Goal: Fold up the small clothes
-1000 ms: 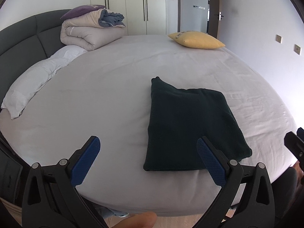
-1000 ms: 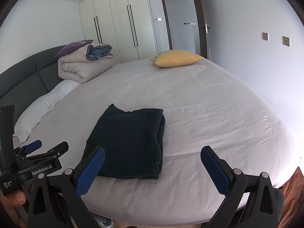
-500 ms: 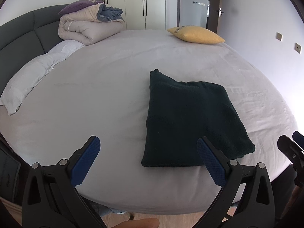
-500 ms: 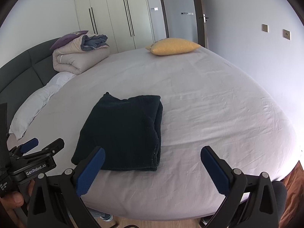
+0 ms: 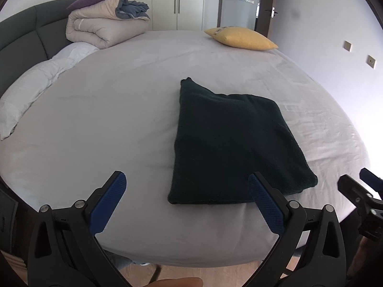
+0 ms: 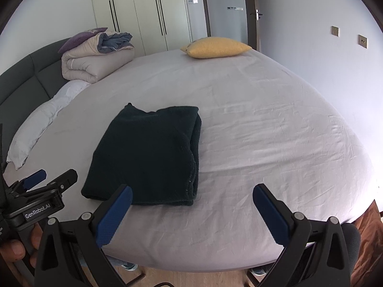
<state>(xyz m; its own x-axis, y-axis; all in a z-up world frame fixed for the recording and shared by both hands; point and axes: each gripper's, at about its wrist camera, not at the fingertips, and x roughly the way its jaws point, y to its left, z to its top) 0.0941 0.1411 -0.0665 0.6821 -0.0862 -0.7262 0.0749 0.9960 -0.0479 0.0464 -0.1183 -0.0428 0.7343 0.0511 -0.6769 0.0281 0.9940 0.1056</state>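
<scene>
Left wrist view: the left claw (image 5: 186, 184) hangs spread wide and empty over the near edge of the grey-sheeted bed (image 5: 107, 119), its right pad overlapping the folded dark green knitted garment (image 5: 234, 148), which lies flat as a tidy rectangle.

Right wrist view: the right claw (image 6: 191, 195) is likewise wide apart, holding nothing, just short of the garment's near edge, probably because folding looks complete.

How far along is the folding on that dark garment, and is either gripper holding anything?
Done: the dark garment lies on the bed sheet as a compact rectangle, with stacked layers showing along its right edge. In hand: nothing; the left gripper and right gripper are both open, short of the cloth. Left: no other unfolded clothing is in view, so perhaps only tidying or moving it.
</scene>
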